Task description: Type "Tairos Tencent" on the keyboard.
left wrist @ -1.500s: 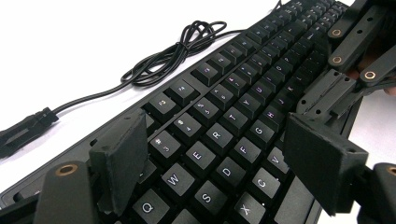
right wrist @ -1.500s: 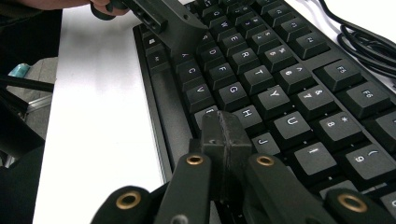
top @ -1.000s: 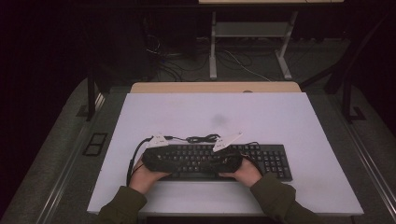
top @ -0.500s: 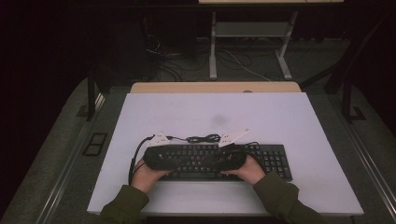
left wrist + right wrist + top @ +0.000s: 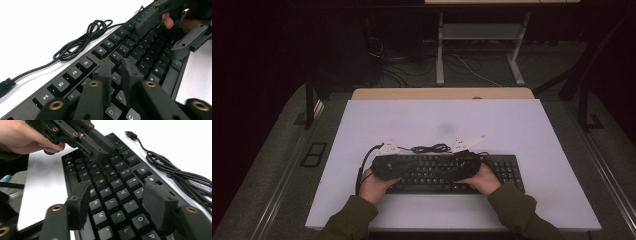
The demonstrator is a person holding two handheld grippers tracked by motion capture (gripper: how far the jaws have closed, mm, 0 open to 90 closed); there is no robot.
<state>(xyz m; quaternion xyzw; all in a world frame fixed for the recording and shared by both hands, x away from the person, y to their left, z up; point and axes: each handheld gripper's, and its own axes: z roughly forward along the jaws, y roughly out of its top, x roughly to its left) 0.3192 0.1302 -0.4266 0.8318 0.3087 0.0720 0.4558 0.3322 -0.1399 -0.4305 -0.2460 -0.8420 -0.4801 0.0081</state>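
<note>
A black keyboard [image 5: 504, 170] lies across the near half of the white table [image 5: 512, 125]. My left gripper [image 5: 387, 167] hovers low over its left half, jaws drawn together with only a thin slit between them, above the letter keys [image 5: 117, 68]. My right gripper [image 5: 462, 167] stands open over the middle keys [image 5: 117, 202], nothing between its fingers. Each gripper appears in the other's view: the right gripper [image 5: 168, 32] open, the left gripper [image 5: 98, 148] closed. The keyboard's black cable [image 5: 429, 148] [image 5: 80, 42] [image 5: 175, 175] lies bundled just behind it.
The cable's plug [image 5: 130, 133] [image 5: 5, 86] rests loose on the table. A wooden strip [image 5: 442, 93] borders the table's far edge. Beyond it stand a metal desk frame [image 5: 482, 35] and floor cables [image 5: 392, 70]. Bare white table extends behind and right of the keyboard.
The right gripper has shifted slightly to the right over the keyboard. The left gripper has barely moved.
</note>
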